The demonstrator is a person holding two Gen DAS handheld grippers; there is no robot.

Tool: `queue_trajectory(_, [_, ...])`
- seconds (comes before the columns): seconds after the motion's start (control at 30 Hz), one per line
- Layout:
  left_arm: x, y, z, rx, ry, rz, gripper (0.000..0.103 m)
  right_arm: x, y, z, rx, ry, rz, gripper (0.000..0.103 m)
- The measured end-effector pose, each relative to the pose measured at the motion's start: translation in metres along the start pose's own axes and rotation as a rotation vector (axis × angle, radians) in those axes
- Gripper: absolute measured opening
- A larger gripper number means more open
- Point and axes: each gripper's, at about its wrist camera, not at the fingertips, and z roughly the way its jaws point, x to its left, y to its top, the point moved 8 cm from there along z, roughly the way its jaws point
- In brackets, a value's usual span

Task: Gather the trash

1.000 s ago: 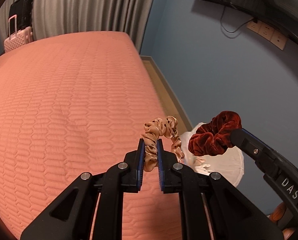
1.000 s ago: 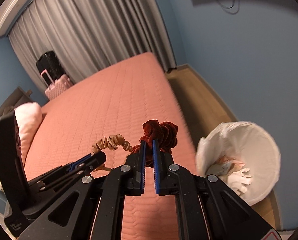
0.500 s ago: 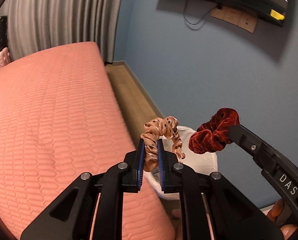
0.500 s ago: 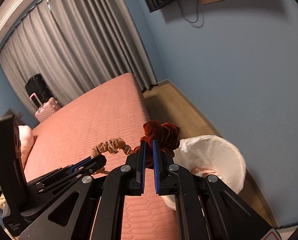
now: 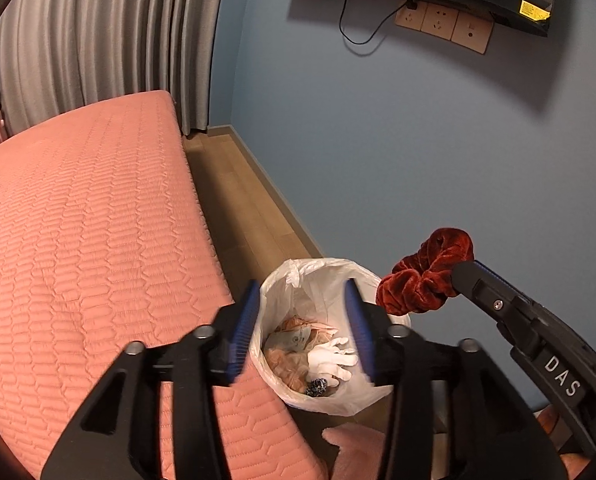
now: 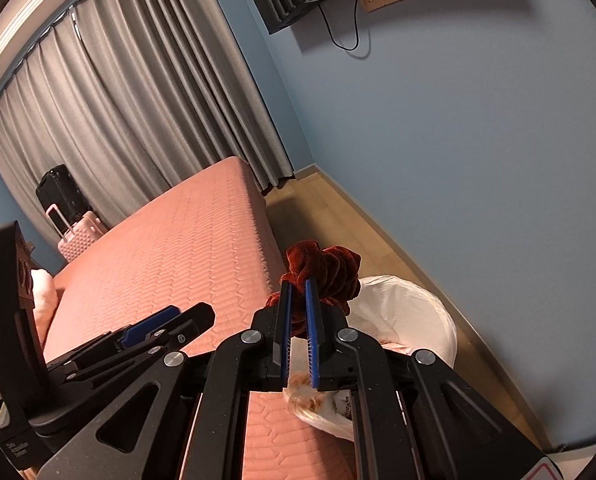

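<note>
- Now the left gripper hangs over the trash bin, its jaws opening with nothing between them; the blue pads frame the bin's mouth in the left wrist view.
- Lined with a white plastic bag, the bin stands on the wooden floor between the foot corner of the bed and the blue wall.
- Inside the bin lie a white glove, crumpled orange-tan material and a small dark speckled item; which of these is the tan scrunchie cannot be told.
- Clenched, the right gripper has its jaws grasping a dark red velvet scrunchie, which bunches up above the pad tips.
- From the left wrist view, that scrunchie sits at the tip of the right gripper, held in the air just beside the bin's rim on the wall side.
- From the right wrist view, the bin lies below and to the right of the held scrunchie, and the left gripper reaches in from the lower left.
- Farther off, grey curtains hang behind the bed, with a pink suitcase and a black one beside them.
</note>
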Motion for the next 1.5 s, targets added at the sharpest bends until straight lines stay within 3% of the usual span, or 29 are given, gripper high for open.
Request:
queue_trajectory(0.13, [0.005, 0.002, -0.001, -0.009, 0.011, -0.014, 0.054, 0.001, 0.0, 0.008, 0.011, 0.003, -0.003, 0.007])
queue_trajectory(0.23, [0.01, 0.002, 0.0, -0.006, 0.021, -0.029, 0.055, 0.004, -0.005, 0.011, 0.02, 0.002, -0.008, 0.013])
queue_trajectory(0.47, [0.022, -0.003, 0.002, 0.002, 0.039, -0.053, 0.056, 0.011, -0.006, 0.018, 0.036, 0.009, -0.014, 0.013])
queue_trajectory(0.7, [0.028, -0.006, -0.001, 0.002, 0.045, -0.066, 0.057, 0.021, -0.009, 0.016, 0.047, 0.004, -0.039, 0.025])
queue_trajectory(0.83, [0.031, -0.008, -0.007, -0.01, 0.06, -0.069, 0.062, 0.023, -0.011, 0.016, 0.06, 0.001, -0.047, 0.032])
queue_trajectory(1.03, [0.04, -0.017, -0.017, -0.016, 0.076, -0.081, 0.066, 0.025, -0.017, 0.012, 0.076, -0.015, -0.069, 0.035])
queue_trajectory(1.5, [0.059, -0.037, -0.046, -0.062, 0.189, -0.049, 0.087, 0.04, -0.043, -0.009, 0.078, -0.084, -0.196, 0.06])
